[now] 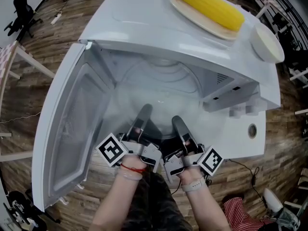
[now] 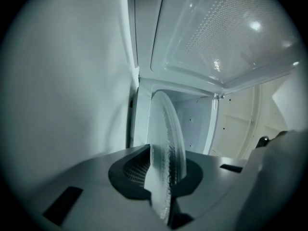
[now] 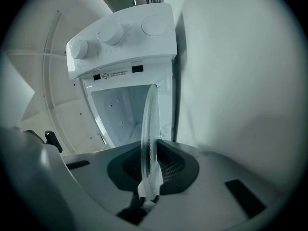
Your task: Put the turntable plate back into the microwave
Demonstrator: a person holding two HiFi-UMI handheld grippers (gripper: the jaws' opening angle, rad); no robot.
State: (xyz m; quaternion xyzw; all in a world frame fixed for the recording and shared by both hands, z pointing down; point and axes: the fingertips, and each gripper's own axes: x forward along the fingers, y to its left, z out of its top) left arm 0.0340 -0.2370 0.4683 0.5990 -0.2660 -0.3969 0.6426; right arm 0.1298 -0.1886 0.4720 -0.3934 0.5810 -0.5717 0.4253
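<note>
Two grippers, left (image 1: pixel 144 117) and right (image 1: pixel 178 126), reach side by side into the open microwave (image 1: pixel 250 129), carrying the glass turntable plate (image 1: pixel 163 88) flat inside its cavity; corn (image 1: pixel 209 6) and a white bowl (image 1: pixel 267 42) sit on top.

Left gripper view: the left gripper (image 2: pixel 161 174) is clamped on the plate's rim (image 2: pixel 166 138), with the door (image 2: pixel 226 32) swung wide.

Right gripper view: the right gripper (image 3: pixel 151 170) pinches the opposite rim (image 3: pixel 149 129) below the control knobs (image 3: pixel 113 32).

Turntable plate (image 1: pixel 163 88) at open microwave (image 1: pixel 144 23).
Clear ribbed glass disc, roughly level, partly inside the white cavity; door (image 1: pixel 67 129) swung open at left.
</note>
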